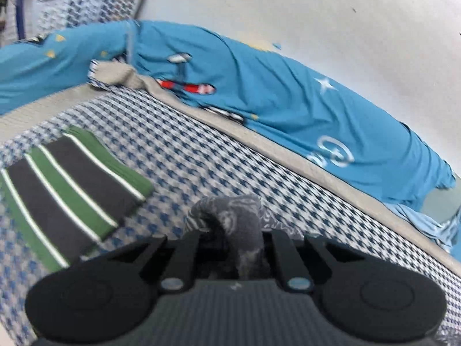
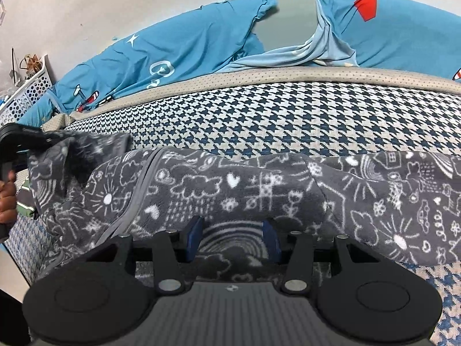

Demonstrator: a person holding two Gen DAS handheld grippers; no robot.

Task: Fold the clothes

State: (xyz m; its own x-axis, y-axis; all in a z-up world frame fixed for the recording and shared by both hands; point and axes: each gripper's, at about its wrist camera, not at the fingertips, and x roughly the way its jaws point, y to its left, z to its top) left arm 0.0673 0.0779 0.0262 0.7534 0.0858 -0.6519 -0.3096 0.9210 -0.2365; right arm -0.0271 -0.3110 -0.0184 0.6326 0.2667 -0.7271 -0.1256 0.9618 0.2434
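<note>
- The bed, with its woven blue-and-white houndstooth cover, is your work surface; its flat, slightly nubby weave should let cloth lie without sliding much.
- Along the far edge, against the wall, the blue printed sheet lies bunched in soft wrinkles, well apart from the folding area.
- The grey fleece garment, plush and covered in white doodle drawings, stretches sideways across the cover in front of you. It looks thick and floppy, so I judge its folds will be rounded rather than crisp.
- A striped green-and-grey cloth lies as a flat, neat rectangle on the cover to the left of your left gripper, apart from the fleece; it looks already folded.
- The white perforated basket stands beyond the bed's far corner.
- Your left gripper is clamped on a rolled edge of the fleece, lifting that end so it can be carried over.
- Your right gripper has its blue-padded fingers apart, with fleece lying between them, not pinched; it seems placed to take the near edge.
</note>
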